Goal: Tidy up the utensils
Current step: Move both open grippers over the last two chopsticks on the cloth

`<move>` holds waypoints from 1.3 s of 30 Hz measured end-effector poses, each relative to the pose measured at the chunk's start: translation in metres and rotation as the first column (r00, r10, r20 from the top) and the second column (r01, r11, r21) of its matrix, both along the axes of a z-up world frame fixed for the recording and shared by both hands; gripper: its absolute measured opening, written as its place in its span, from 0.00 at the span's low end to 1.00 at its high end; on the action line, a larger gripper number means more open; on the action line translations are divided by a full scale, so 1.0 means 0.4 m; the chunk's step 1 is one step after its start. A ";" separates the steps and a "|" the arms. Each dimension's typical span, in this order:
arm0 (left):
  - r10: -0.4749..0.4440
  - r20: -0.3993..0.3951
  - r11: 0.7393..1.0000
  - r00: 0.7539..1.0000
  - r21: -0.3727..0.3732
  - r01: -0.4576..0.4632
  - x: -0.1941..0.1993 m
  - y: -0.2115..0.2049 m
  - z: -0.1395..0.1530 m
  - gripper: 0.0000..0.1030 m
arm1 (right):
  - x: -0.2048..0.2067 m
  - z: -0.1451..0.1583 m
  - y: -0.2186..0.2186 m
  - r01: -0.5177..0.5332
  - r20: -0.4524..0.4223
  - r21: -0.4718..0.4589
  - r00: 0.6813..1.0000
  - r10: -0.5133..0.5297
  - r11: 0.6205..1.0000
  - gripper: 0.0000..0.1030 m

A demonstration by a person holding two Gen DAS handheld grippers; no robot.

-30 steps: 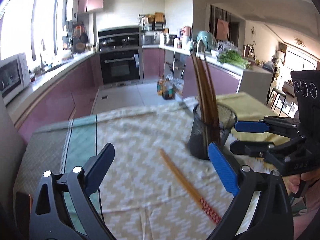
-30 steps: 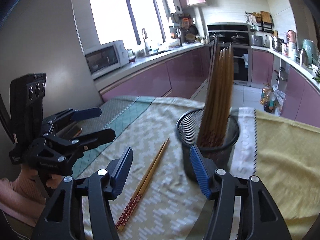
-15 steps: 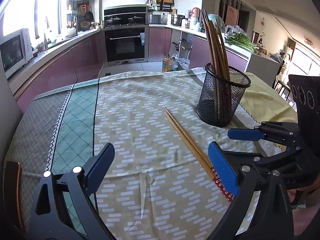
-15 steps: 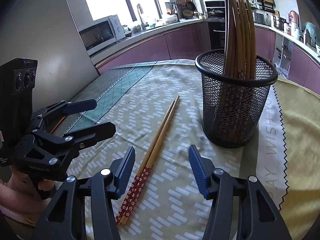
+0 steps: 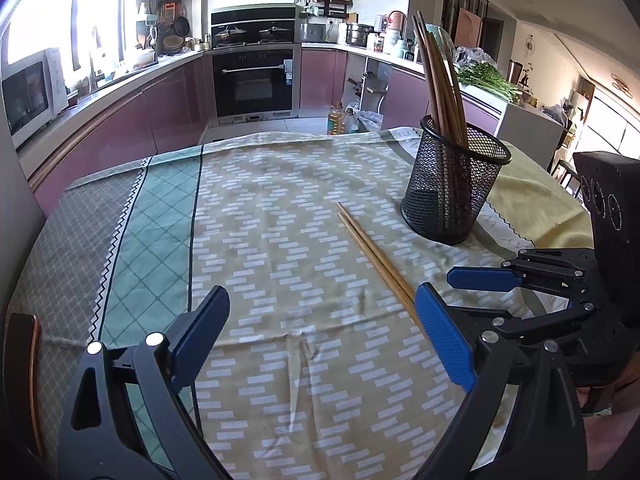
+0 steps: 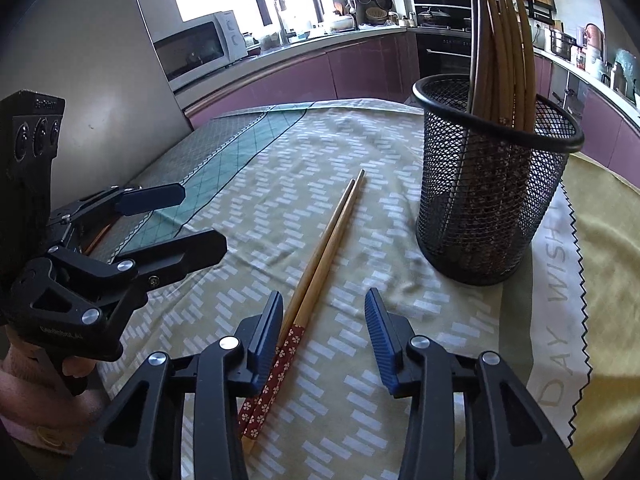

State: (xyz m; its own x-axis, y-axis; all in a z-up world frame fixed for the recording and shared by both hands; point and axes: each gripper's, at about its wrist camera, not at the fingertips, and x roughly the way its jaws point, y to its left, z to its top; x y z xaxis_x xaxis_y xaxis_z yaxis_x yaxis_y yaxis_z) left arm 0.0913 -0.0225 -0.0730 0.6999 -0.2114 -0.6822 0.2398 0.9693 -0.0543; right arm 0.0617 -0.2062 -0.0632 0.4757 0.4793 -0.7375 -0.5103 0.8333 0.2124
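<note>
A pair of wooden chopsticks (image 5: 372, 258) with red patterned ends lies side by side on the tablecloth; it also shows in the right wrist view (image 6: 316, 272). A black mesh holder (image 5: 452, 184) stands upright to their right with several brown chopsticks in it, also seen in the right wrist view (image 6: 492, 184). My left gripper (image 5: 320, 336) is open and empty, low over the cloth, left of the pair. My right gripper (image 6: 324, 332) is open and empty, its jaws low over the red ends of the pair. Each gripper shows in the other's view, the right (image 5: 500, 288) and the left (image 6: 176, 220).
The table (image 5: 160, 208) is covered by a patterned cloth with a green band at the left and a yellow cloth (image 6: 608, 240) at the right. Kitchen counters, an oven (image 5: 252, 80) and a microwave (image 6: 200, 48) lie beyond the far edge.
Both grippers have come down and back toward the near edge of the table. The right gripper now sits lower and closer over the red ends of the chopsticks. The chopsticks and holder have not moved.
</note>
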 end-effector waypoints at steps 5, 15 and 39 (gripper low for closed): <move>-0.002 -0.009 1.000 1.000 -0.005 0.002 0.002 0.004 -0.006 0.88 | -0.002 -0.010 0.008 0.004 -0.003 -0.022 1.000 -0.004 1.000 0.37; -0.038 -0.041 0.999 0.998 -0.012 0.037 0.014 -0.014 -0.021 0.84 | 0.007 -0.008 -0.028 0.043 -0.037 -0.012 0.998 -0.044 0.999 0.27; -0.153 -0.183 0.986 0.971 0.035 0.161 0.071 -0.118 -0.084 0.48 | 0.031 -0.007 -0.043 0.019 -0.051 -0.042 0.998 -0.022 0.999 0.27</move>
